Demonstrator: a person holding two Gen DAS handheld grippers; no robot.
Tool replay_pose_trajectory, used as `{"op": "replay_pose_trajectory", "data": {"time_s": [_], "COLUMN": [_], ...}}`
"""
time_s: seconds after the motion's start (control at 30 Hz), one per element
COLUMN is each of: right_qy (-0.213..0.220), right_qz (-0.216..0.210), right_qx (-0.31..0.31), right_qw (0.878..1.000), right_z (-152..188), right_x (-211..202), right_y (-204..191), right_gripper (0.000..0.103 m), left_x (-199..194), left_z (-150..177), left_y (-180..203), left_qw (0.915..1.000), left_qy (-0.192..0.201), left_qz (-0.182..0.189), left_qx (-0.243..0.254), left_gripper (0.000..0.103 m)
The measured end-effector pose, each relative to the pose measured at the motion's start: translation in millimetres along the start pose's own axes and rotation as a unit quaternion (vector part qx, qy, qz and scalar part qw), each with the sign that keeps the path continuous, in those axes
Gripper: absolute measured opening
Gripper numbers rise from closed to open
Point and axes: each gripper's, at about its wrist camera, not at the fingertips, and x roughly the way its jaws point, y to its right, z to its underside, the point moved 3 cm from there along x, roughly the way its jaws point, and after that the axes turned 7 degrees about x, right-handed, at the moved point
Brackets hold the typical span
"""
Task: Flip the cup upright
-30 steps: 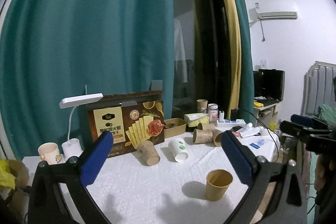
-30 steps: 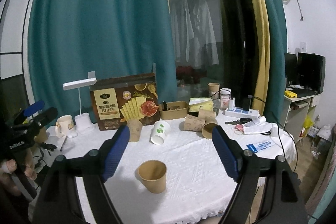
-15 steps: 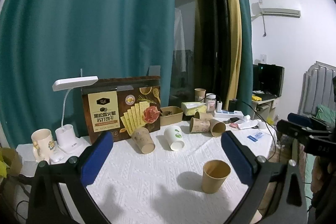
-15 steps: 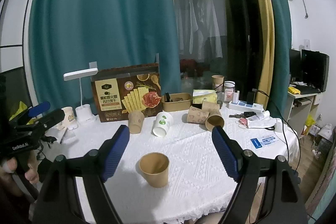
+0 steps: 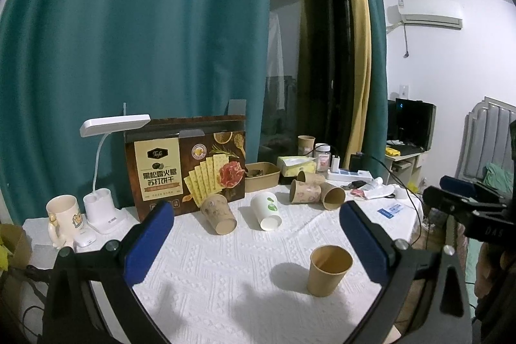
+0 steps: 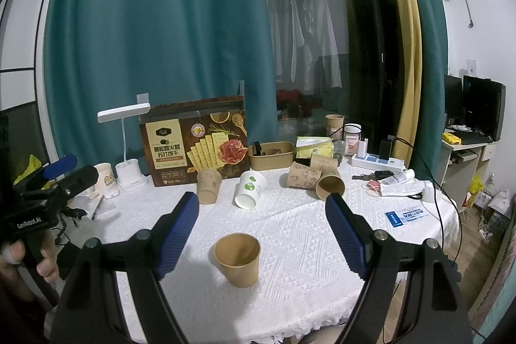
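On the table (image 6: 290, 234) one brown cup (image 6: 237, 258) stands upright near me. My right gripper (image 6: 262, 234) and left gripper (image 5: 258, 244) hang spread wide, empty. The white cup (image 6: 249, 190) lies tipped; I'd pinch its wall and swing it upright gently.

Bare tablecloth (image 6: 290, 234) surrounds upright cup (image 6: 238, 258); tipped cups (image 6: 248, 189) behind.

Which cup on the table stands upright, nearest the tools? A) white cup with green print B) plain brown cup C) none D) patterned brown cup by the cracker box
B: the plain brown cup stands mouth up, while the white cup lies tipped over.
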Motion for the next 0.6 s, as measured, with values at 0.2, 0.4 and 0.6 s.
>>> {"op": "replay_pose_trajectory", "data": {"time_s": [0.2, 0.4, 0.6], "right_qy": [-0.001, -0.002, -0.002], "right_qz": [-0.001, 0.001, 0.001], "right_qx": [0.002, 0.005, 0.006], "right_qw": [1.0, 1.0, 1.0], "right_z": [0.7, 4.0, 4.1], "right_x": [0.6, 0.6, 0.7], "right_y": [0.8, 3.7, 3.5], "right_gripper": [0.079, 0.079, 0.079], "left_x": [0.0, 1.0, 0.3], "left_z": [-0.5, -0.5, -0.7], "left_y": [2.0, 2.6, 2.4], "left_qw": [1.0, 1.0, 1.0], "left_qy": [0.0, 0.002, 0.002], "left_qz": [-0.001, 0.0, 0.0], "left_qx": [0.001, -0.001, 0.0], "left_gripper": [0.102, 0.102, 0.102]}}
